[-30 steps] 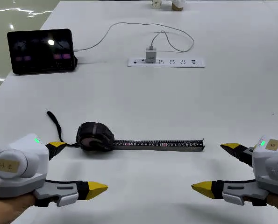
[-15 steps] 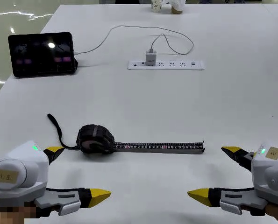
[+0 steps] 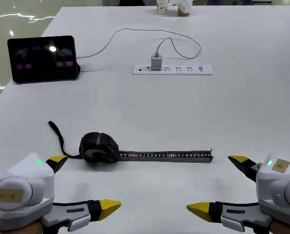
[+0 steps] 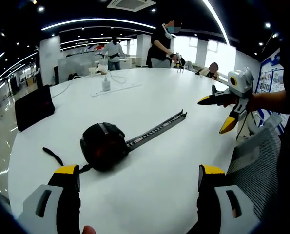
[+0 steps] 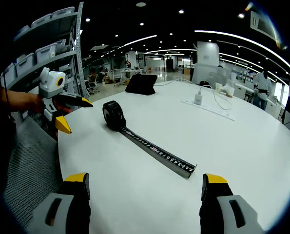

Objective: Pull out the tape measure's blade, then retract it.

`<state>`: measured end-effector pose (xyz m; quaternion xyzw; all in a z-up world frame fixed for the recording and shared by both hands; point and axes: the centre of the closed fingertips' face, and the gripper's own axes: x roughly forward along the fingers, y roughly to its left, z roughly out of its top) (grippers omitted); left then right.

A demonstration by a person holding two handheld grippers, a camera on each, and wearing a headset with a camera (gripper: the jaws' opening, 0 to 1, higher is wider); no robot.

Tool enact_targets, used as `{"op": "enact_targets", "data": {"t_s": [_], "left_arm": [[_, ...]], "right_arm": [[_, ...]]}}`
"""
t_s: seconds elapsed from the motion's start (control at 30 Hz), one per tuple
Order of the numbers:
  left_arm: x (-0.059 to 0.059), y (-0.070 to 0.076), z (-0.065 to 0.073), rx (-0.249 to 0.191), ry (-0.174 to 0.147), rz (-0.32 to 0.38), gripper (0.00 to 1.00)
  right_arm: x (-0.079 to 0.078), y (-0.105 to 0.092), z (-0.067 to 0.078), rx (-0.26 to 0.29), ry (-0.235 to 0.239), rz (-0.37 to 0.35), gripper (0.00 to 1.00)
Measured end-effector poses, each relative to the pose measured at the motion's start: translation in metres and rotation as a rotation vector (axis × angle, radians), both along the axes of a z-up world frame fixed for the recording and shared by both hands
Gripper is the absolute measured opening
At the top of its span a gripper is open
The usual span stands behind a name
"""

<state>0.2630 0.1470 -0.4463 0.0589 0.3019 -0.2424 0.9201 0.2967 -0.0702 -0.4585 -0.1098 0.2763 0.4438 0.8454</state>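
The tape measure lies near-centre on the surface, blade extended rightward. The left hand-held gripper and right hand-held gripper are wide, empty, clear of it. Retraction judged due: pin the tape measure, guide the blade tip.

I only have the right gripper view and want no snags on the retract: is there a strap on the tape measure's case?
Observer: Yes. A black strap lies on the table, trailing from the case on the side opposite the blade.
Operator: Where is the case for the left gripper?
Observer: Its own view shows it open, with the case ahead of the jaws, not between them.
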Motion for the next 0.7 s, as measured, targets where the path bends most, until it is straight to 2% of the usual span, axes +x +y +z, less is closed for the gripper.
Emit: {"op": "enact_targets", "data": {"t_s": [0.2, 0.57, 0.7], "left_arm": [[0.001, -0.003, 0.002, 0.0, -0.006, 0.025, 0.99], [-0.003, -0.008, 0.003, -0.002, -0.015, 0.075, 0.99], [-0.004, -0.01, 0.003, -0.007, -0.008, 0.09, 0.99]], "right_arm": [[-0.004, 0.004, 0.002, -0.004, 0.002, -0.013, 0.98], [-0.007, 0.006, 0.012, 0.025, -0.005, -0.065, 0.99], [-0.01, 0.009, 0.013, 0.024, -0.004, -0.069, 0.99]]}}
